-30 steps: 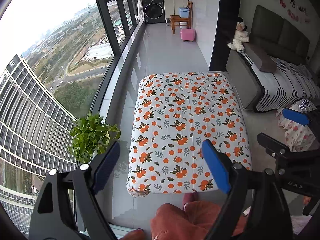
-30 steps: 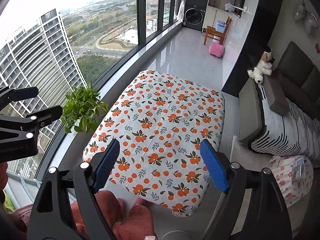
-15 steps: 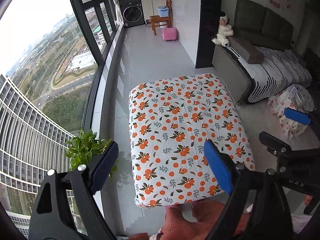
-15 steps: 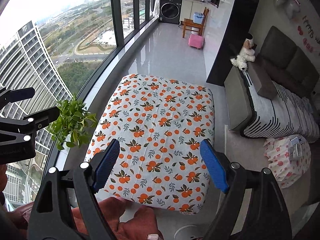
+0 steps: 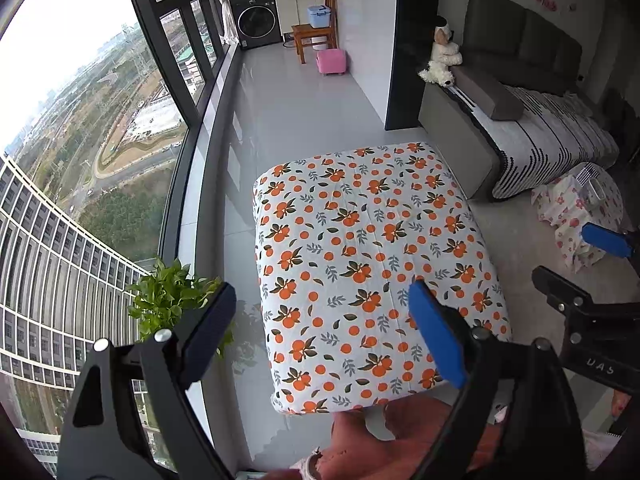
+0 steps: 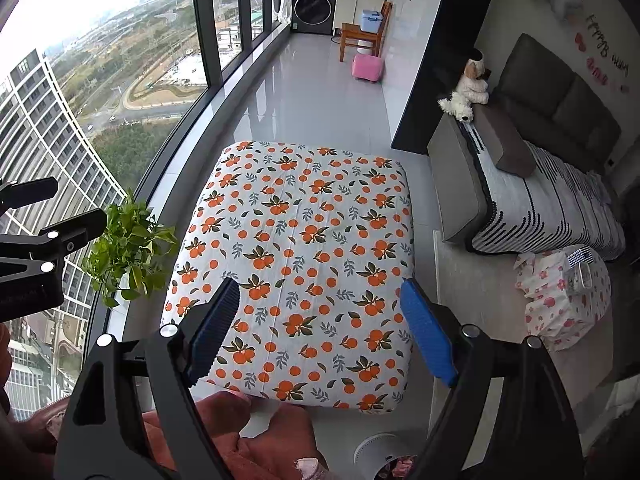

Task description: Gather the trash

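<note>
Orange-printed quilted cover (image 5: pixel 372 256) lies spread over a low table on the pale tiled floor; left gripper (image 5: pixel 316 332) and right gripper (image 6: pixel 316 328) hover above its near edge, jaws wide apart, nothing between them; no trash can be made out on it.

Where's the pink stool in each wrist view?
Left wrist: pink stool at top centre, on the balcony floor just right of the wooden chair.
Right wrist: pink stool at top, right of centre, in front of the same chair.
Shared landmark: orange-print cushion in mid-frame.
</note>
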A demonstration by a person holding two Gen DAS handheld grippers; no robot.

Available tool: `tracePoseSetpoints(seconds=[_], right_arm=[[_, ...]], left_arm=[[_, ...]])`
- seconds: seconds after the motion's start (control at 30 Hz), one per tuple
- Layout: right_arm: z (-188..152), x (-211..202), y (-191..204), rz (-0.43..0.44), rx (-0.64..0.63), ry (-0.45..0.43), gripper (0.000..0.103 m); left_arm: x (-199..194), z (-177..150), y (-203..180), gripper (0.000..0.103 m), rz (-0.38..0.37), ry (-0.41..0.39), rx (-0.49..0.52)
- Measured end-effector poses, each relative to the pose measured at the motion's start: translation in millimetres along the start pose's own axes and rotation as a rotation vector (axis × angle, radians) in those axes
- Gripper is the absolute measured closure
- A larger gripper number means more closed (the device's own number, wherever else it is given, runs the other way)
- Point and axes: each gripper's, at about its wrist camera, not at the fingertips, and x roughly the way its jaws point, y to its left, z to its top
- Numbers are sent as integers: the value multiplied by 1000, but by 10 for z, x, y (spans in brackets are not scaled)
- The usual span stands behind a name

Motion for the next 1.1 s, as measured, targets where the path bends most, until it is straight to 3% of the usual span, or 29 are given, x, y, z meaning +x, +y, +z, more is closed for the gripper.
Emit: tracePoseSetpoints(seconds=[1.1], right_arm=[[-3, -132, -106, -11, 43, -19, 24]], left_arm=[[-27, -41, 68, 15, 39, -3, -8]])
